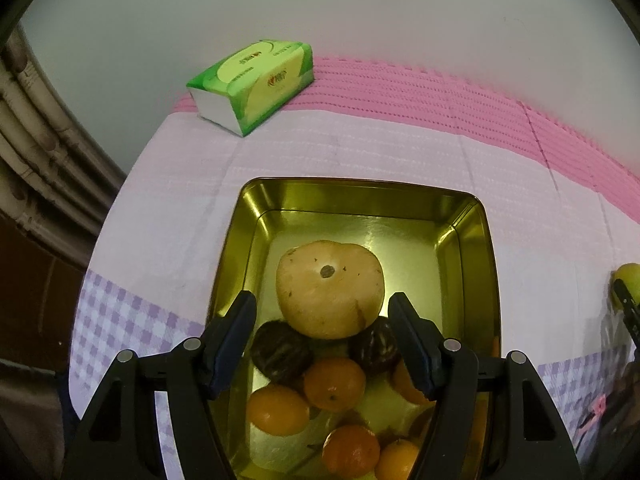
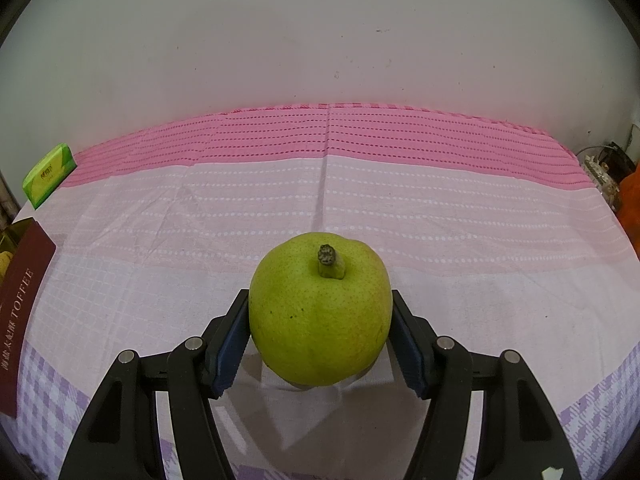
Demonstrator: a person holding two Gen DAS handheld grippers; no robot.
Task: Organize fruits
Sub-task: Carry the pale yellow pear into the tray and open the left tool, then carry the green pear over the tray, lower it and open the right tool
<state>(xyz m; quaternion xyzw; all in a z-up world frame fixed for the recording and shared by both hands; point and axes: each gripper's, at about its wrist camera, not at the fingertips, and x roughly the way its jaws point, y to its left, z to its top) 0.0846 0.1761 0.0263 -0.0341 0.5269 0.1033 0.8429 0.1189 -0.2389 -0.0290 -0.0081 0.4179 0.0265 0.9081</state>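
Observation:
A gold tin (image 1: 360,196) on the pink cloth holds a large tan pear (image 1: 330,292), which rests on several oranges (image 1: 334,384) and two dark round fruits (image 1: 280,350). My left gripper (image 1: 322,300) hangs open over the tin. Its fingers stand on either side of the tan pear, with a gap on the left side. In the right wrist view my right gripper (image 2: 319,296) is shut on a green pear (image 2: 320,316), stem up, low over the cloth. That green pear (image 1: 628,276) also shows at the far right edge of the left wrist view.
A green tissue pack (image 1: 256,84) lies at the back left by the wall and shows again as the tissue pack (image 2: 48,174). The tin's maroon side marked TOFFEE (image 2: 20,320) is at the left. An orange object and cables (image 2: 628,196) sit past the table's right edge.

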